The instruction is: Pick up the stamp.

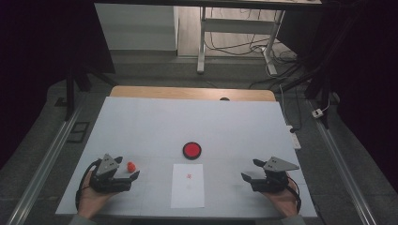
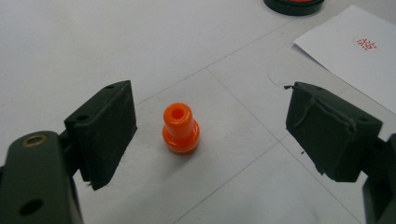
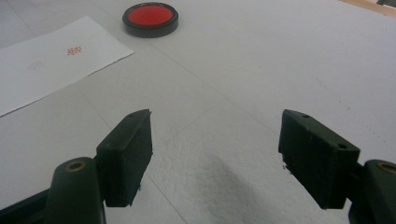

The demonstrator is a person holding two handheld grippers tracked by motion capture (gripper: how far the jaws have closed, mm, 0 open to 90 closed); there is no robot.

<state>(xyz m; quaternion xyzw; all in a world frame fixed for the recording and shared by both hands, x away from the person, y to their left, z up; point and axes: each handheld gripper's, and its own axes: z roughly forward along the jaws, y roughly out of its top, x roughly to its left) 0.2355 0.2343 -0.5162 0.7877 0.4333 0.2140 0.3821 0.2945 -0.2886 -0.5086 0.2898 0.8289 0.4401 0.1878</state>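
I am holding my left gripper point(image 2: 205, 135) spread wide around the upright orange stamp point(image 2: 180, 129), untouched, ready to grasp, while my right gripper point(image 3: 215, 154) is resting released.

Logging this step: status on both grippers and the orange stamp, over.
Left gripper open, astride orange stamp, no contact. Right gripper open, empty. Nothing blocking.

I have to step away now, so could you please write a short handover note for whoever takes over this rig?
Left gripper: jaws open, either side of the small orange plastic stamp, which stands upright on the white table, not gripped.
Right gripper: jaws open, holding nothing.
Round black pad with red ink sits beyond the white paper sheet.
Done: the paper bears one red stamp mark.
Left: probably any further stamping; close on the stamp first.
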